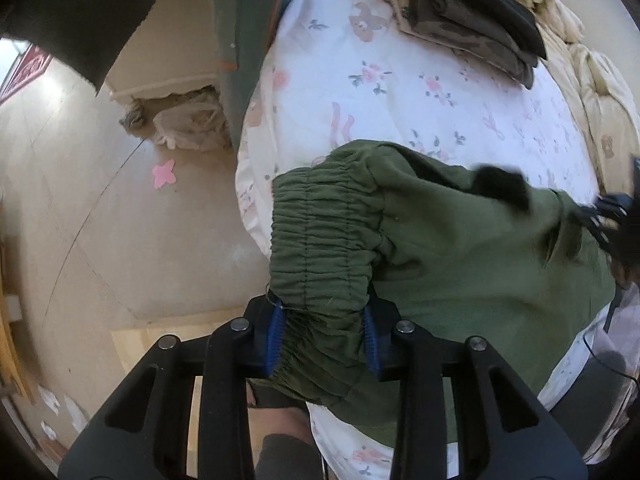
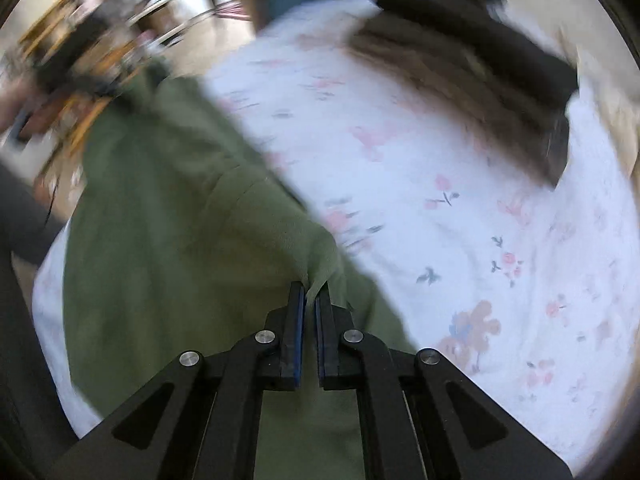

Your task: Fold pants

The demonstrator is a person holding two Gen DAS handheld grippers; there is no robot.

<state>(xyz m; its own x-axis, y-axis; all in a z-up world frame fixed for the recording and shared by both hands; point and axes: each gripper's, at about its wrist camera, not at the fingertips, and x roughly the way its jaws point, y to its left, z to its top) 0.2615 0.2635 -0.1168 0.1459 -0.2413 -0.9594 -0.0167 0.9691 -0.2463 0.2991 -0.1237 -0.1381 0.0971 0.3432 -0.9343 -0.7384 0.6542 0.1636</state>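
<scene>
Green pants (image 1: 460, 248) lie on a white floral bed sheet (image 1: 400, 96), with the gathered elastic waistband (image 1: 324, 232) at the bed's left edge. My left gripper (image 1: 322, 332) is shut on the waistband, with bunched cloth between its blue pads. In the blurred right wrist view the pants (image 2: 160, 220) spread to the left, and my right gripper (image 2: 310, 300) is shut on a fold of the green cloth. The right gripper also shows at the right edge of the left wrist view (image 1: 608, 212).
Folded dark and camouflage clothes (image 1: 464, 20) lie at the far side of the bed, also in the right wrist view (image 2: 480, 72). A cream quilt (image 1: 592, 80) is bunched at the right. The floor (image 1: 120, 220) lies to the left of the bed.
</scene>
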